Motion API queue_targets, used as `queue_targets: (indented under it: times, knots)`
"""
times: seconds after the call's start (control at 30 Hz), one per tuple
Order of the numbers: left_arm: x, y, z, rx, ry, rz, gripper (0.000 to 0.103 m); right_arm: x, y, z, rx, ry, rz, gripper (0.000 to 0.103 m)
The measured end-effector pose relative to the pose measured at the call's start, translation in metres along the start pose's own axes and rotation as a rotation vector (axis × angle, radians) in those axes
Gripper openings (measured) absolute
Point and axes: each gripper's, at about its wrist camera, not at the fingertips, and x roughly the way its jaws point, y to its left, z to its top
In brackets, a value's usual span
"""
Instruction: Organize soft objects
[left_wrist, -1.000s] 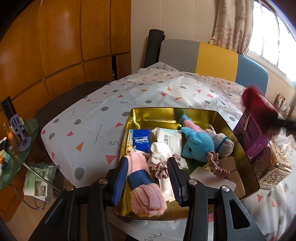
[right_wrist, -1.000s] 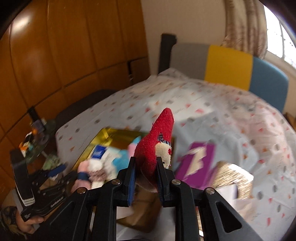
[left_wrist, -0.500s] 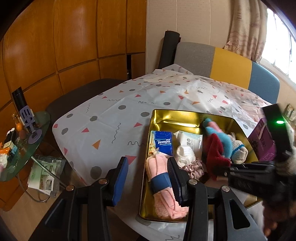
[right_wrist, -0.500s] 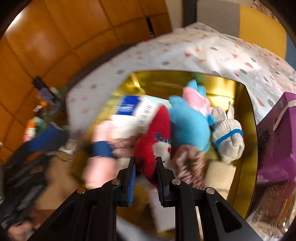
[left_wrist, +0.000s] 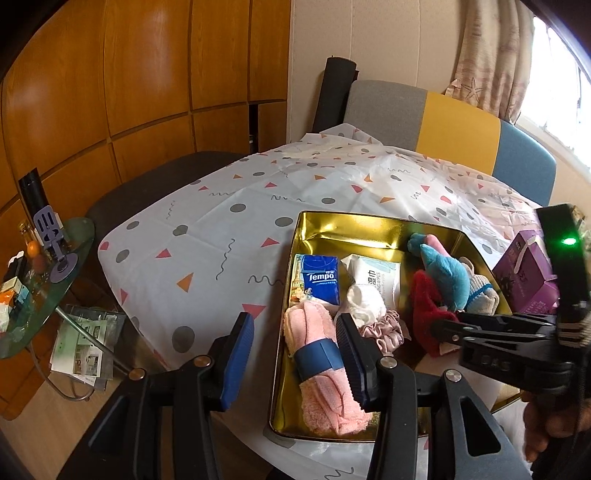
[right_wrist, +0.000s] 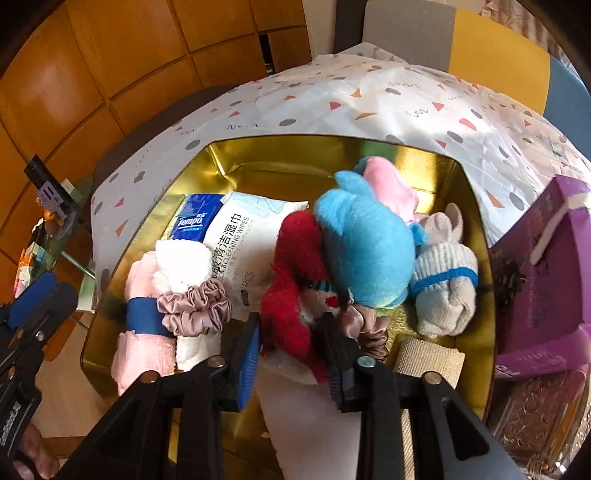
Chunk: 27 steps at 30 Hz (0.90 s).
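A gold tin (left_wrist: 369, 226) (right_wrist: 258, 155) on the spotted tablecloth holds soft things. A red plush sock (right_wrist: 291, 280) (left_wrist: 424, 306) lies in it beside a blue plush toy (right_wrist: 365, 251) (left_wrist: 448, 271). My right gripper (right_wrist: 291, 336) has its jaws apart around the sock's lower end; the sock rests in the tin. My left gripper (left_wrist: 295, 343) is open and empty at the tin's near left edge, by a pink rolled towel (left_wrist: 321, 365) (right_wrist: 142, 336). Also in the tin are scrunchies (right_wrist: 195, 306), a white roll (right_wrist: 181, 262), a Tempo pack (left_wrist: 319, 273), wipes (right_wrist: 240, 236) and a grey sock (right_wrist: 443, 284).
A purple box (right_wrist: 546, 280) (left_wrist: 524, 277) and a glittery box (right_wrist: 535, 413) stand right of the tin. A glass side table (left_wrist: 40, 273) with small items is at the left, papers (left_wrist: 81, 347) on the floor below it. A multicoloured chair (left_wrist: 450, 125) stands behind the table.
My right gripper carried the red sock down into the tin next to the blue toy and has opened its jaws. My left gripper has drifted left, off the pink towel.
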Motion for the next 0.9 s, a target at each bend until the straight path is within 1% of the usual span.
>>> queue_targets:
  times: [0.03,0.13,0.23,0.3,0.37,0.4,0.43,0.5,0.57,0.67,0.7,0.73,0.8,0.83,0.9]
  knots:
    - [0.0,-0.001,0.0,0.001,0.0,0.001,0.048,-0.005,0.0,-0.002,0.005,-0.015,-0.005,0.041]
    - [0.0,-0.003,-0.001,0.002,0.006,-0.002,0.049,-0.024,-0.005,-0.011,0.007,-0.058,-0.021,0.047]
    - [0.001,-0.006,-0.001,0.007,0.004,-0.002,0.054,-0.04,-0.01,-0.016,-0.011,-0.089,-0.036,0.048]
    - [0.002,-0.008,-0.001,0.012,0.011,-0.002,0.054,-0.046,-0.006,-0.023,-0.056,-0.097,-0.054,0.048]
    - [0.002,-0.01,0.0,0.017,0.014,-0.001,0.054,-0.04,-0.002,-0.023,-0.102,-0.075,-0.089,0.046]
    - [0.001,-0.012,0.002,0.022,0.012,-0.004,0.056,-0.032,-0.002,-0.02,-0.117,-0.059,-0.105,0.037]
    - [0.0,-0.014,0.003,0.026,0.007,-0.006,0.056,-0.023,-0.001,-0.019,-0.123,-0.033,-0.121,0.032]
    - [-0.004,-0.016,0.005,0.035,-0.008,-0.003,0.063,-0.006,-0.004,-0.018,-0.108,0.01,-0.134,0.032]
    - [-0.009,-0.017,0.007,0.038,-0.023,-0.001,0.066,0.002,-0.009,-0.018,-0.083,0.016,-0.13,0.032]
    - [-0.013,-0.017,0.01,0.036,-0.041,0.008,0.071,-0.011,-0.013,-0.021,-0.036,-0.021,-0.079,0.032]
    - [-0.014,-0.018,0.011,0.031,-0.042,0.003,0.073,-0.018,-0.013,-0.022,-0.027,-0.039,-0.078,0.033]
    - [-0.016,-0.018,0.011,0.029,-0.044,-0.001,0.074,-0.025,-0.013,-0.023,-0.02,-0.058,-0.082,0.033]
    - [-0.021,-0.02,0.011,0.03,-0.056,0.002,0.081,-0.042,-0.015,-0.025,-0.003,-0.111,-0.087,0.034]
    - [-0.023,-0.022,0.011,0.031,-0.064,0.0,0.083,-0.052,-0.015,-0.027,0.01,-0.14,-0.102,0.038]
    - [-0.029,-0.025,0.01,0.033,-0.076,-0.006,0.088,-0.067,-0.014,-0.031,0.024,-0.195,-0.139,0.04]
